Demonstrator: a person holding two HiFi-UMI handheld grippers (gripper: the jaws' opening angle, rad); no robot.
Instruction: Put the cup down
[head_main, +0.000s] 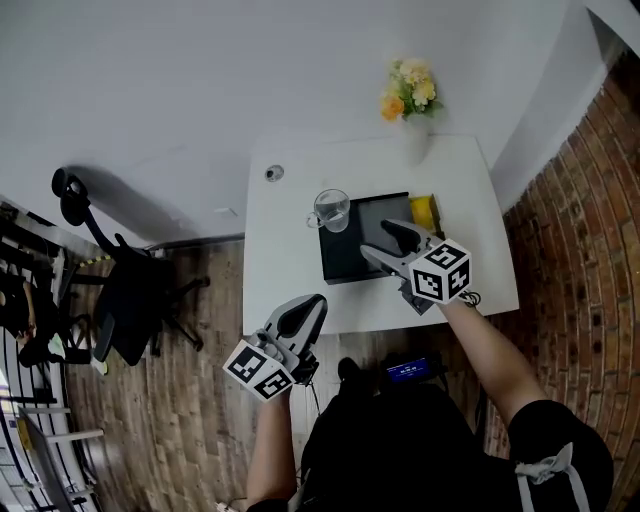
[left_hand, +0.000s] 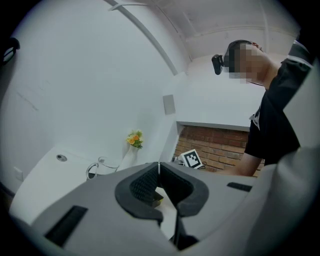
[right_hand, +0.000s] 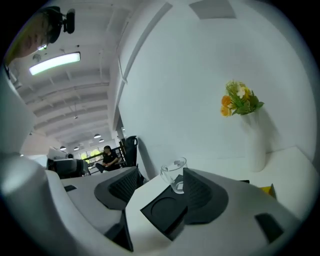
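Clear glass cup (head_main: 331, 209) with a handle stands upright on the far left corner of a flat black tray (head_main: 365, 262), which lies on the smooth white worktop (head_main: 285, 270). Your right gripper (head_main: 377, 240) hangs over the tray, tipped slightly down, fingers spread and empty. The cup stands just past their tips, apart. Your left gripper (head_main: 310, 305) sits level at the worktop's near edge, fingers clenched on nothing.

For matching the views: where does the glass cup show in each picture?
Head view: glass cup at the black tray's far left corner.
Left gripper view: lower left, below-left of the flowers.
Right gripper view: just below centre.
Shared landmark: the vase of flowers, beyond the cup in all three.
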